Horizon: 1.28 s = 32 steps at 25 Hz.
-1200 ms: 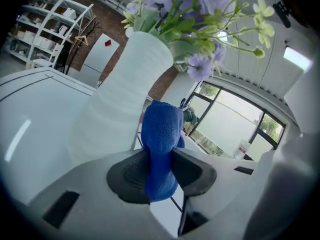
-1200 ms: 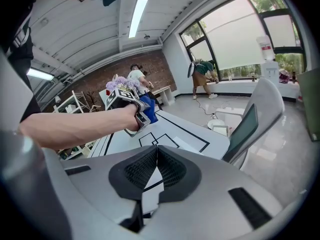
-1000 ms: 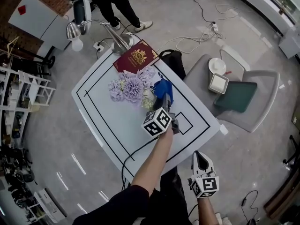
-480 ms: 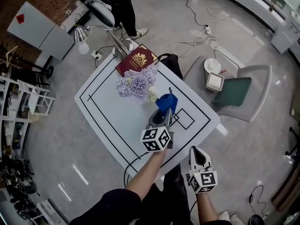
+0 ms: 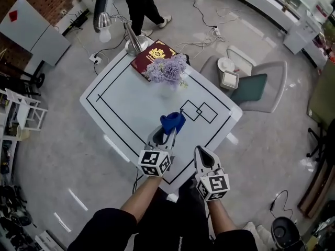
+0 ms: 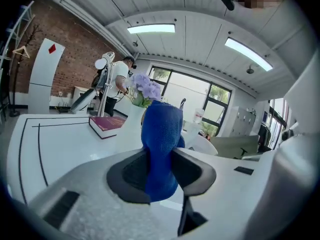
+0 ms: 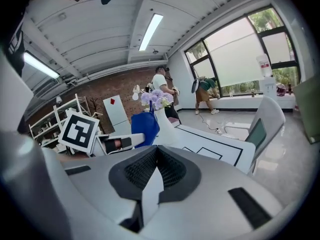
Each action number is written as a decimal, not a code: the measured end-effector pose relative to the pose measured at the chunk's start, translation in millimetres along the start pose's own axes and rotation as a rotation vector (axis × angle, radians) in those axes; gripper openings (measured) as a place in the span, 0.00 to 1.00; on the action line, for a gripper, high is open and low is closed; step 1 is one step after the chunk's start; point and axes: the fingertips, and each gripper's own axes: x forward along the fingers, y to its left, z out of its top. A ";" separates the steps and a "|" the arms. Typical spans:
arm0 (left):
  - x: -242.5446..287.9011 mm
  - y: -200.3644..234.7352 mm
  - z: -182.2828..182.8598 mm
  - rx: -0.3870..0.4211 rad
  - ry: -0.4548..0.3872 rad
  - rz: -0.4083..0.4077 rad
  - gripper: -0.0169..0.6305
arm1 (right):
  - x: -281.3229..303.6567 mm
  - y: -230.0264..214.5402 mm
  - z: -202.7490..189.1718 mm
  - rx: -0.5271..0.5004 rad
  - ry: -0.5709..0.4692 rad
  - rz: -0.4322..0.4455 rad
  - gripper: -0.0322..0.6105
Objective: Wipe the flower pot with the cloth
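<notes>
White table (image 5: 131,109) fills the view, the flower pot (image 6: 132,121) at its far side, well apart from the blue cloth (image 5: 172,122) pinched in the left gripper (image 5: 167,134). The right gripper (image 5: 202,150) is closed, empty. A hard wipe could topple the unsteadied pot.

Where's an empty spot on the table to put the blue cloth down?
The wide left part of the table is bare, and so are the two drawn squares. The far corner is crowded: lamp, book, flowers.
</notes>
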 end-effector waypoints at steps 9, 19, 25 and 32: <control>-107.7 24.9 -4.9 0.060 0.002 -0.047 0.22 | -18.7 96.8 -12.4 -0.036 -0.029 -0.022 0.06; -194.3 6.5 1.3 0.153 -0.039 -0.124 0.22 | -49.2 157.3 -23.0 -0.073 -0.063 -0.053 0.06; -220.8 6.5 -4.4 0.154 -0.043 -0.151 0.22 | -52.1 181.6 -30.0 -0.102 -0.069 -0.043 0.06; -232.6 14.5 -6.3 0.176 -0.047 -0.143 0.22 | -56.3 199.7 -34.5 -0.126 -0.061 -0.032 0.06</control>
